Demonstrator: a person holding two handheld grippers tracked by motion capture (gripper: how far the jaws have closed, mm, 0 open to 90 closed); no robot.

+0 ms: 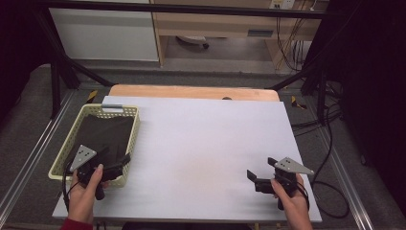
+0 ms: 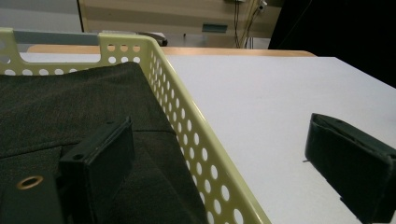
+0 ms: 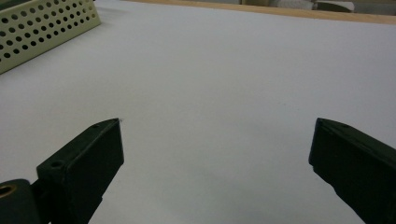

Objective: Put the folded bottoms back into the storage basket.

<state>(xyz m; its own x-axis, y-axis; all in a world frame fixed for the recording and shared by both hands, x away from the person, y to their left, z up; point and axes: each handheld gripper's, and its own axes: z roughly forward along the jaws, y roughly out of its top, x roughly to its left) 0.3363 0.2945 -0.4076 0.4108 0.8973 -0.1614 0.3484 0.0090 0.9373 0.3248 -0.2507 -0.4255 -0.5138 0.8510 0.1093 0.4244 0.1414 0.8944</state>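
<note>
Presently your work surface is a white table top (image 1: 206, 143), bare across its middle. At its left edge sits a pale yellow perforated basket (image 1: 131, 136), and inside it lies a dark folded cloth (image 1: 103, 134), flat and filling most of the basket floor.

Your left gripper (image 1: 112, 167) hangs over the near right corner of that basket. In the left gripper view its jaws stand wide apart and hold nothing: one jaw is above the dark cloth (image 2: 70, 107), the other is outside the basket wall (image 2: 187, 126), above the table. So the jaws straddle the rim rather than the cloth. Whether the inner jaw touches the fabric cannot be told.

Your right gripper (image 1: 261, 178) rests low at the near right of the table, well apart from the basket. Its jaws are likewise spread wide, with only bare table (image 3: 210, 93) between them.

Judgement: you are at the approach step, with the cloth not yet gripped. The next move calls for shifting the left gripper inward so both jaws clear the rim, lowering onto a fold, then closing. Closing where you are risks pinching the basket wall.
</note>
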